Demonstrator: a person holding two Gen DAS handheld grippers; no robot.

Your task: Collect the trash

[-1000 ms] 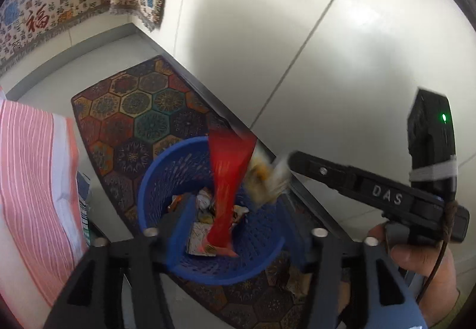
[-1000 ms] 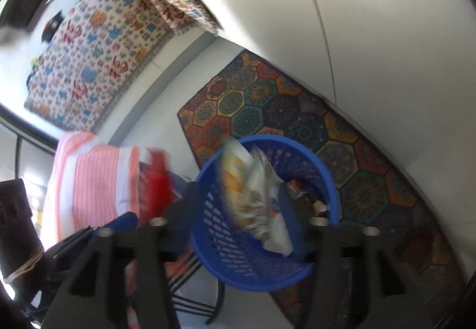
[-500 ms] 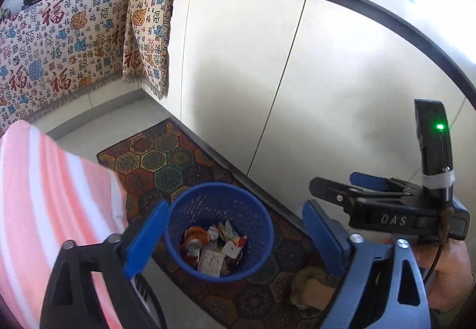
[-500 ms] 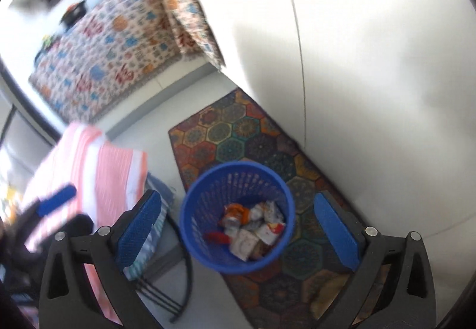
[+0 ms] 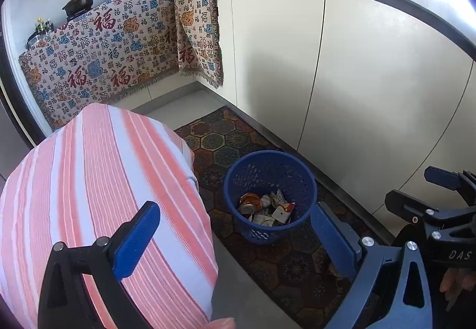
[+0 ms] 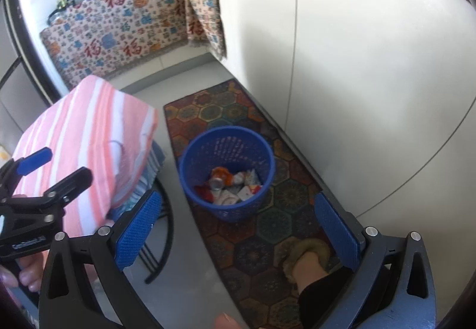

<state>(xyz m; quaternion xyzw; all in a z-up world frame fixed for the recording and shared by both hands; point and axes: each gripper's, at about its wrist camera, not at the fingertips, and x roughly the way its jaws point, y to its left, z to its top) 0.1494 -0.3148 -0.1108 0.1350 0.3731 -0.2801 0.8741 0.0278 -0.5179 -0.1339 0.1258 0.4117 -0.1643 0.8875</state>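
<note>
Now both the left gripper (image 5: pixel 235 237) and the right gripper (image 6: pixel 238 231) gape wide and empty over the blue basket (image 5: pixel 269 235), where light, crinkly, slippery wrappers (image 6: pixel 235 185) look easiest to pinch by an edge.

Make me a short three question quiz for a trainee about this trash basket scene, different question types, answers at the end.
1. True or false: the blue basket stands on the patterned rug.
2. Fill in: the wrappers lie ___ the basket.
3. Multiple choice: the left gripper and right gripper are A) both open and empty, B) both clamping wrappers, C) one open, one shut.

Key: 1 true. 2 inside. 3 A.
</note>
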